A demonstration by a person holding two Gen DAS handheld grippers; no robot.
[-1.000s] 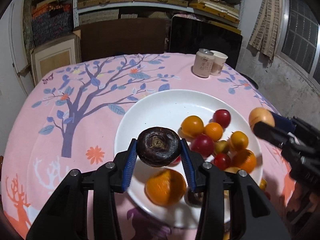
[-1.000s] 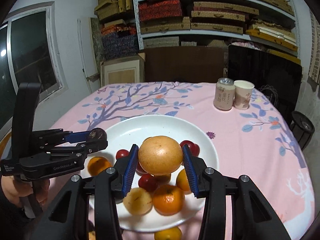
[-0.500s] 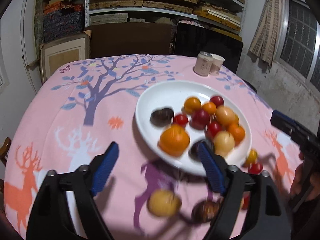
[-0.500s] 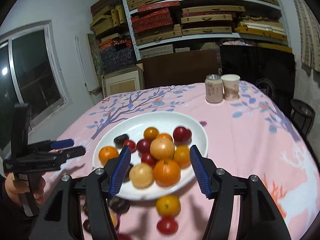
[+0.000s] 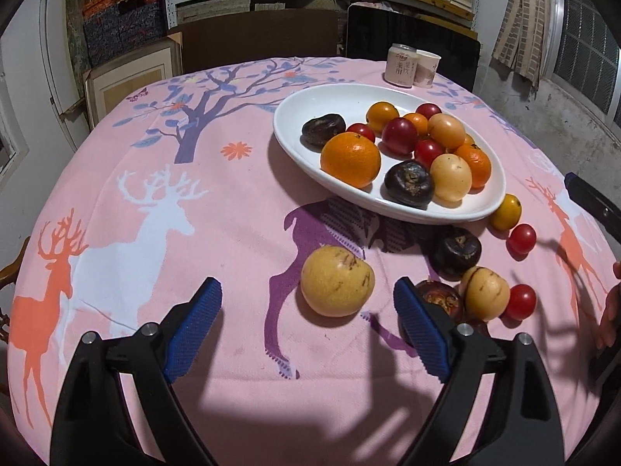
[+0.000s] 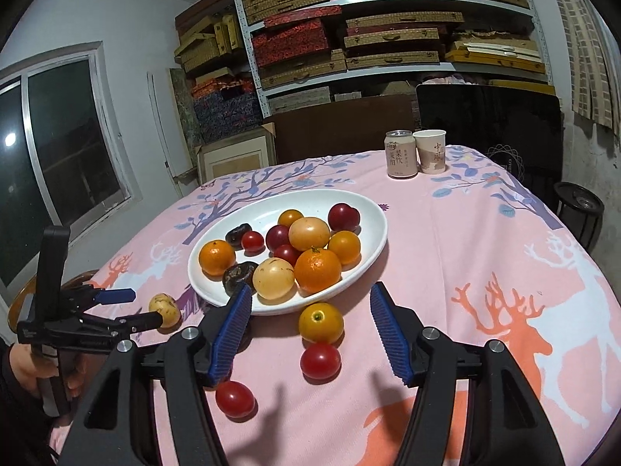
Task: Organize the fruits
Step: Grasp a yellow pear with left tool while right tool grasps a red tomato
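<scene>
We read Chinese characters down the can (image 6: 401, 154) and "中风" on the paper cup (image 6: 431, 151); the can's print is too small to decipher

Both grippers open, nothing held

Left gripper (image 5: 306, 330) and right gripper (image 6: 310, 334) hover near the white plate (image 6: 217, 291), jaws just opened, both empty.

Box-laden shelves (image 6: 388, 31), dark window (image 6: 58, 147)
</scene>
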